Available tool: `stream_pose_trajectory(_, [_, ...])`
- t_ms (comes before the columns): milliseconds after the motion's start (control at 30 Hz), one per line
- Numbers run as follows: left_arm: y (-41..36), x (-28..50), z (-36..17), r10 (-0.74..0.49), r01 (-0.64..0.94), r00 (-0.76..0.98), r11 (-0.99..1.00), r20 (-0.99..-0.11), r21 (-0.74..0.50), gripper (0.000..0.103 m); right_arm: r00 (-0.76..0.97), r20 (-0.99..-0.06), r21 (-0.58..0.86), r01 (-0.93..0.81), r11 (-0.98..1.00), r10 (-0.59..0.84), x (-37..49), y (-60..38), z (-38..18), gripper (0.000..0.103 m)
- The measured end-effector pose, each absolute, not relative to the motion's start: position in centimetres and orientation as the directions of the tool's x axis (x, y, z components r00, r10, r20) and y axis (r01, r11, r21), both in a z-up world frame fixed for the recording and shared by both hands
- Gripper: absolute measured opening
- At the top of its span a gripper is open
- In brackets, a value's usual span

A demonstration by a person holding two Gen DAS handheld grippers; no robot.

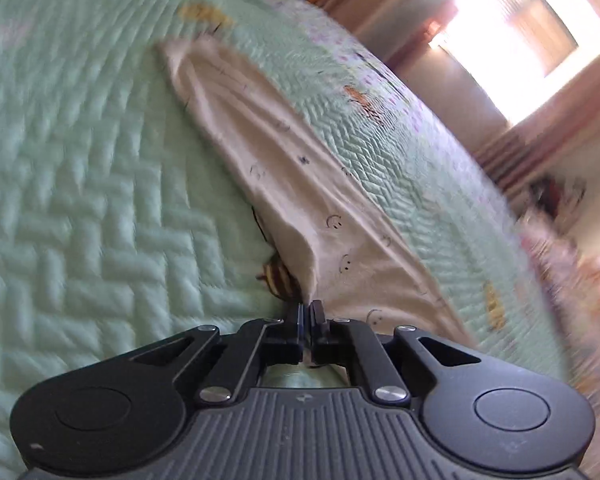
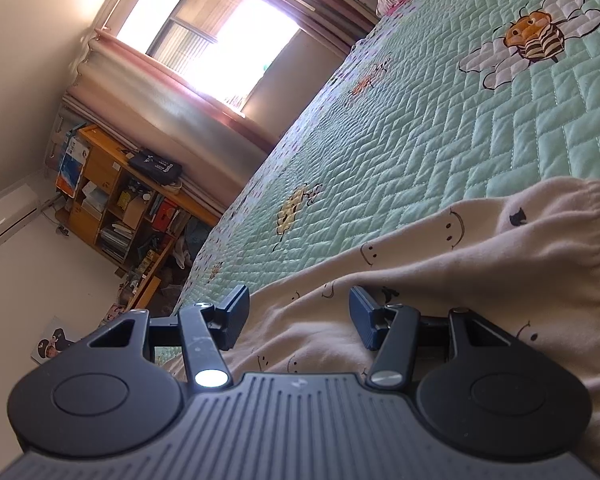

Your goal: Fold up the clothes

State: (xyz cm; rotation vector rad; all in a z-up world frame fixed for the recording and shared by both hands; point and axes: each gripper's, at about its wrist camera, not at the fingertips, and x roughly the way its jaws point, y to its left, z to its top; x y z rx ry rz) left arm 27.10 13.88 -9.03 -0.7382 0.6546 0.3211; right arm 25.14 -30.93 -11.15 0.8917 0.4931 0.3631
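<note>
Garment (image 1: 284,152), cream with smiley print, lies long on quilt (image 1: 80,160); left gripper (image 1: 309,312) pinches its near fold, jaws together. Right gripper (image 2: 298,316) stands apart over cloth, gripping nothing. Thin pinch may slip if pulled, dropping the fold.

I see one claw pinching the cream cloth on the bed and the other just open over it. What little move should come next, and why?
Probably the right gripper should close on the cloth bunched between its open jaws. The left gripper is already shut on a raised fold of the cloth, which trails flat across the quilt. With both ends held, the cloth could be lifted and folded.
</note>
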Motion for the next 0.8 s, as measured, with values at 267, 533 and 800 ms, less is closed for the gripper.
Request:
stream_pose_trajectory(267, [15.5,25.3,-8.1,-0.014,-0.51,0.743,0.636,-0.669,-0.579,0.028,0.83,-0.258,0.806,-0.096,0.584,0.494,25.1,-30.7,-11.2,0.057])
stream_pose_trajectory(533, [8.7,26.2,-6.1,-0.155,-0.339,0.778,0.711,-0.608,-0.615,0.068,0.831,-0.258,0.805,-0.097,0.585,0.493,25.1,-30.6,-11.3,0.057])
stream_pose_trajectory(800, [8.2,24.6,-7.9,-0.127,-0.407,0.77,0.656,-0.625,-0.635,0.069,0.83,-0.256,0.807,-0.098,0.582,0.495,25.1,-30.8,-11.3,0.058])
